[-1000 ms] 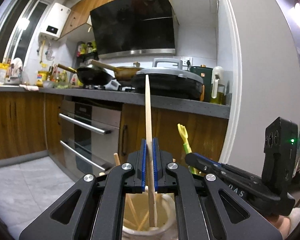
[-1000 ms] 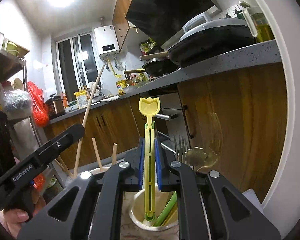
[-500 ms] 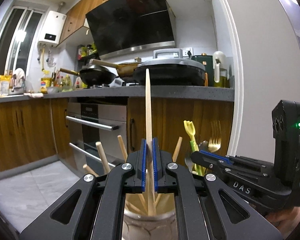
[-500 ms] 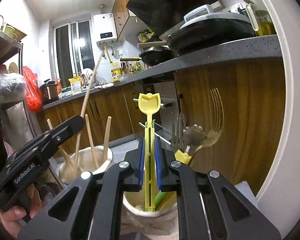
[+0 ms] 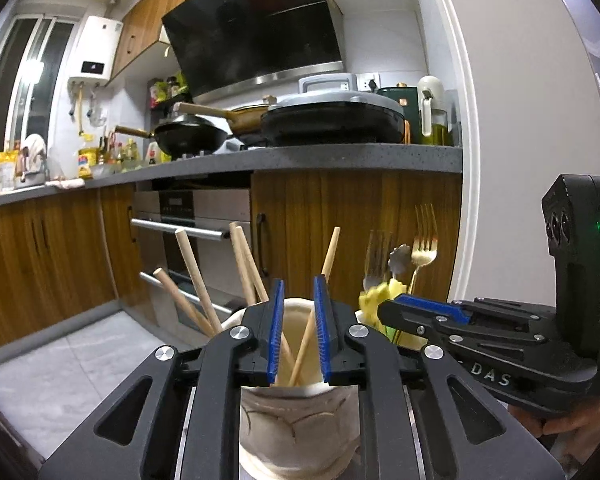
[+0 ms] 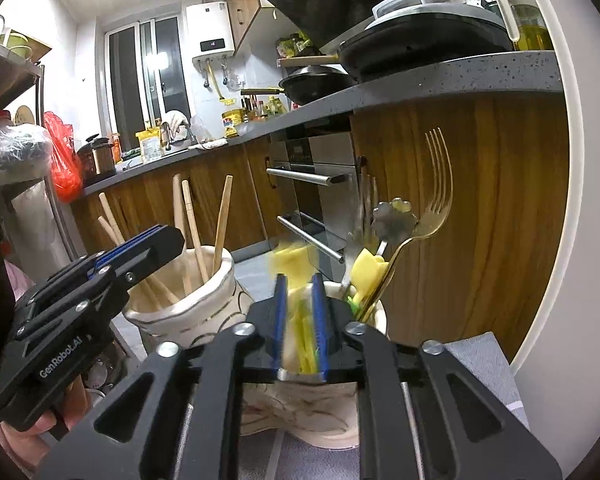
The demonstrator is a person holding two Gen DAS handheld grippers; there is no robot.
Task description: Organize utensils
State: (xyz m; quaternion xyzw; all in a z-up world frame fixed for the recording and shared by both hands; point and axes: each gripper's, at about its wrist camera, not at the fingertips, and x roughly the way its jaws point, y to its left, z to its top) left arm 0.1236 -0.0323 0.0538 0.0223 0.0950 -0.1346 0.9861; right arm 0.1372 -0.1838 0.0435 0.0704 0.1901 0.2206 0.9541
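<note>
Over the cream cup (image 5: 300, 432) of chopsticks, my left gripper (image 5: 298, 332) has jaws opening; one wooden chopstick (image 5: 314, 312) leans between the pads, apparently untouched, its foot already in the cup. Beside it, my right gripper (image 6: 300, 320) is likewise opening above the second cup (image 6: 332, 408); the yellow plastic utensil (image 6: 296, 280) is a blur between the pads, seemingly dropping free among the forks (image 6: 432, 208). Judgement: chopsticks are light, stiff, smooth, prone to pivot, so I take them mid-shaft, across the grain. The plastic piece is light, slightly flexible; grip its flat stem. Cups look ceramic, tippable if knocked.
</note>
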